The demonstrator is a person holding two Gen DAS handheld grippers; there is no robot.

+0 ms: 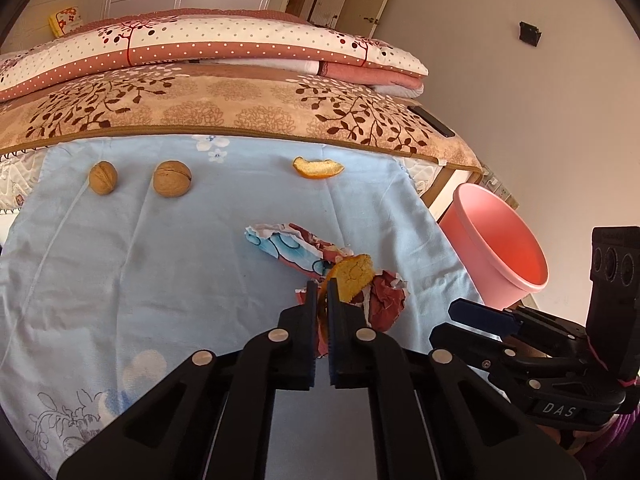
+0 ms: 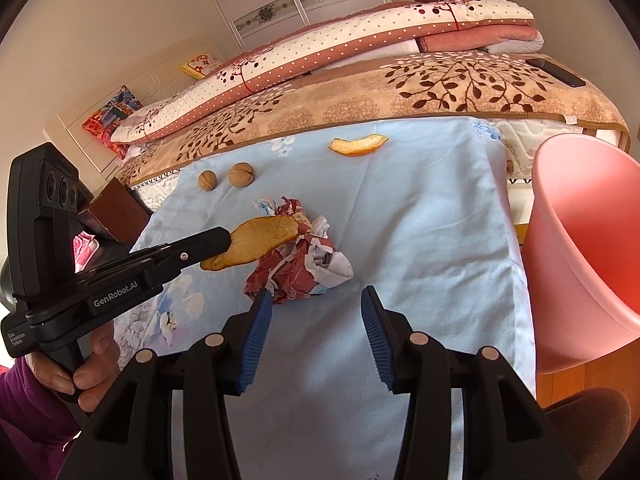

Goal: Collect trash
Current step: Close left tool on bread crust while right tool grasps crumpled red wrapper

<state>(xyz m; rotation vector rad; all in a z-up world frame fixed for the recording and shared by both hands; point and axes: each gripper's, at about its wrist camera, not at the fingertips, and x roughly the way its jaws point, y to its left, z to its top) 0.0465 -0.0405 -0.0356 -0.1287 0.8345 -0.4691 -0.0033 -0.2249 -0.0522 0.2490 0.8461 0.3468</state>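
The fingers of the left gripper (image 1: 321, 286) are clenched on a curved, pithy orange peel (image 2: 256, 245), held above the crumpled paper wrapper (image 2: 298, 264) on the blue bedsheet (image 2: 420, 220). The right gripper (image 2: 316, 300) is spread wide and holds nothing, the wrapper just beyond its fingertips. A smooth pink plastic bin (image 2: 580, 248), partly cut off, stands beside the bed.

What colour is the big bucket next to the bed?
The bucket is pink, clearest in the right wrist view.

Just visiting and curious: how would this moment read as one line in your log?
left gripper: shut on orange peel | right gripper: open, near crumpled paper | pink bin: beside bed | left: second peel, two walnuts
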